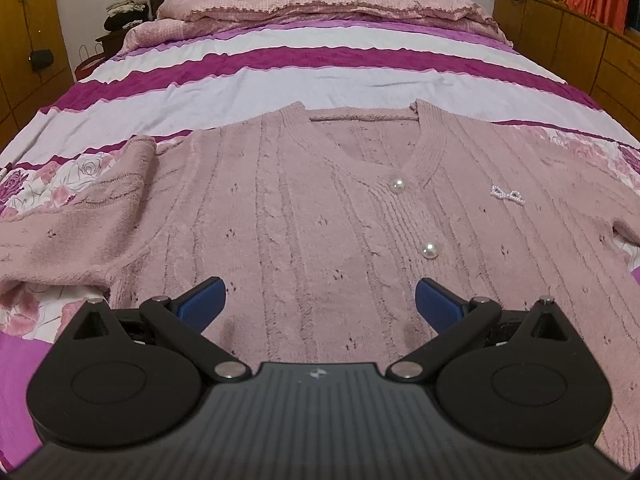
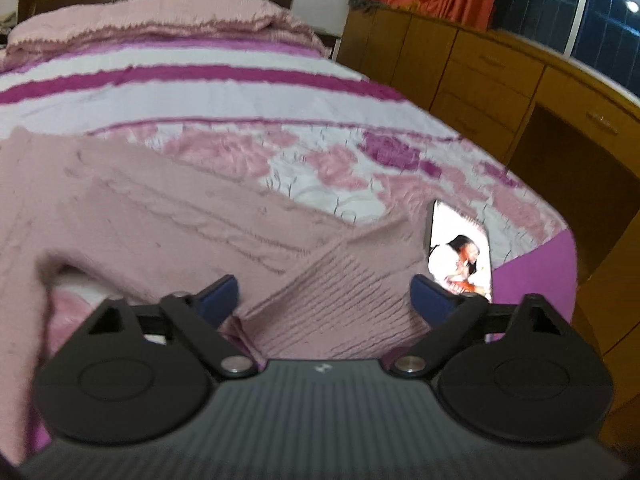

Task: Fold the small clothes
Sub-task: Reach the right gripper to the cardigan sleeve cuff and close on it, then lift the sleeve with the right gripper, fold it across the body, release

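Note:
A pink knit cardigan (image 1: 304,208) with pearl buttons (image 1: 397,186) lies flat, front up, on the bed. Its left sleeve (image 1: 68,232) spreads out to the left. My left gripper (image 1: 318,300) is open and hovers over the cardigan's lower body, holding nothing. In the right wrist view the cardigan's right sleeve (image 2: 168,216) runs across the bed, and its ribbed cuff (image 2: 336,300) lies between the open fingers of my right gripper (image 2: 324,294). The fingers do not grip it.
The bed (image 1: 320,76) has a striped purple and white floral cover, with a folded pink quilt (image 1: 320,4) at the head. A lit phone (image 2: 460,256) lies by the cuff near the bed's right edge. Wooden cabinets (image 2: 500,80) stand to the right.

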`<state>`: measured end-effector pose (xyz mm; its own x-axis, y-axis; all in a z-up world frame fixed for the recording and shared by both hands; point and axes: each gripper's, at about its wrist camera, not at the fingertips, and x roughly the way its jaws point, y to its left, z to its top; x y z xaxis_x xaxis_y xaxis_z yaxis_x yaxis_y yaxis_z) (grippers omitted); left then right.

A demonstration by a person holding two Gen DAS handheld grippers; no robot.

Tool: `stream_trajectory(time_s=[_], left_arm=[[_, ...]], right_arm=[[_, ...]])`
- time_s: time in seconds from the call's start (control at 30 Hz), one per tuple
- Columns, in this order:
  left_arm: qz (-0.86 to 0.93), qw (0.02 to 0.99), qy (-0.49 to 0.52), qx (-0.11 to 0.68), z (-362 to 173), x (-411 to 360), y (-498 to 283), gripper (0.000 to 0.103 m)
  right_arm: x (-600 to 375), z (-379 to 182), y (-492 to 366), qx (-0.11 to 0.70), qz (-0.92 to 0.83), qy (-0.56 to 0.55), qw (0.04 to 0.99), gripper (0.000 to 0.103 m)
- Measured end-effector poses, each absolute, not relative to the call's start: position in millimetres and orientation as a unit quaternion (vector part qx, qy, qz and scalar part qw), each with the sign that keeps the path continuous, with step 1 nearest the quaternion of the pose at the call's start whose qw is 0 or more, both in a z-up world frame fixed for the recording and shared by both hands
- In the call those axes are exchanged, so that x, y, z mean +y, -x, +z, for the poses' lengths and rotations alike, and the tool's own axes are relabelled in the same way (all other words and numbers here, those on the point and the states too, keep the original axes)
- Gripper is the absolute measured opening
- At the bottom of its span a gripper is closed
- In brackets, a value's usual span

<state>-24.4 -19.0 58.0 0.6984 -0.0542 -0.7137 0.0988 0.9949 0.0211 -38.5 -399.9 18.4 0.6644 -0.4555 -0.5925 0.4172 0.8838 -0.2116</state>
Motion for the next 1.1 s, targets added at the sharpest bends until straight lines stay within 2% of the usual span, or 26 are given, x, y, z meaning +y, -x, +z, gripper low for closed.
stream_trajectory(time_s=[0.13,0.17,0.23,0.27,0.33,0.6,0.8,1.1], left_arm=[[-0.035,0.922,-0.031,0.384,59,-15,24,0.103],[-0.034,0.922,-0.03,0.385,58,-14,24,0.103],[-0.031,0.921,-0.027,0.386,58,-11,23,0.103],[-0.03,0.921,-0.026,0.387,58,-10,23,0.103],[-0.029,0.921,-0.026,0.388,57,-9,22,0.103],[-0.032,0.922,-0.028,0.385,58,-8,23,0.103],[-0.032,0.923,-0.028,0.383,59,-7,25,0.103],[-0.027,0.925,-0.027,0.377,64,-2,29,0.103]], right_arm=[[-409,8,37,0.342,-0.23,-0.013,0.911,0.067],[-409,7,37,0.341,-0.229,-0.014,0.912,0.065],[-405,6,36,0.339,-0.229,-0.001,0.912,0.048],[-403,7,36,0.339,-0.229,0.007,0.912,0.043],[-400,8,35,0.337,-0.232,0.019,0.912,0.022],[-401,22,38,0.329,-0.22,-0.003,0.918,0.01],[-396,33,41,0.316,-0.212,-0.009,0.925,0.01],[-373,75,42,0.285,-0.135,-0.077,0.946,0.009]])
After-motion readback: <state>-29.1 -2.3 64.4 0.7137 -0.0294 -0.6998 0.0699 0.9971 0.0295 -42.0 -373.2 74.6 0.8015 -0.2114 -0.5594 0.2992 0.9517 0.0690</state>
